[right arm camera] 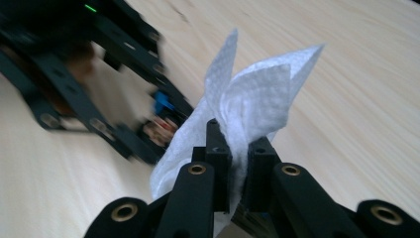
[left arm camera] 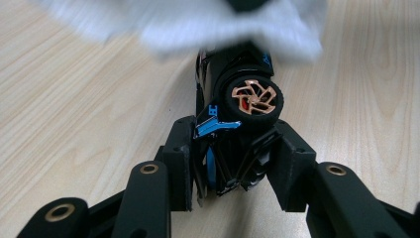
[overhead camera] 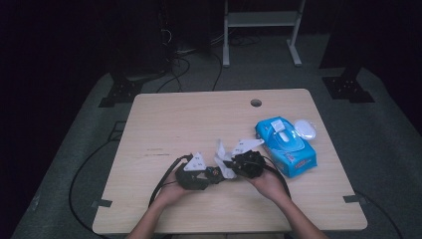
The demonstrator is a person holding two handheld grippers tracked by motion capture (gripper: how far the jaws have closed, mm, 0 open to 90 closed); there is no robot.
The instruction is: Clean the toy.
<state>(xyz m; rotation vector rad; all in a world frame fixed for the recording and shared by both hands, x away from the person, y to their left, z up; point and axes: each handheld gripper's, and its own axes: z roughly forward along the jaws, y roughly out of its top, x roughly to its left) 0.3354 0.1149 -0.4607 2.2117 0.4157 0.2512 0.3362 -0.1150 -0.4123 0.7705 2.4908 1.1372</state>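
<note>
A black toy car [left arm camera: 237, 84] with blue trim and a copper-spoked wheel is clamped between the jaws of my left gripper [left arm camera: 233, 148], its rear end toward the camera. In the high view the left gripper [overhead camera: 211, 175] sits near the table's front centre, with the car [overhead camera: 215, 174] at its tip. My right gripper [right arm camera: 238, 148] is shut on a folded white wipe [right arm camera: 247, 99], whose corners stick up above the pads. The wipe [left arm camera: 198, 25] hangs blurred over the car's far end. In the high view the right gripper [overhead camera: 230, 167] meets the left one tip to tip.
A blue pack of wet wipes [overhead camera: 286, 142] lies to the right, with a round clear lid [overhead camera: 305, 129] beside it. The wooden table [overhead camera: 199, 119] has a cable hole [overhead camera: 256, 103] near its far edge. Cables trail off the left front.
</note>
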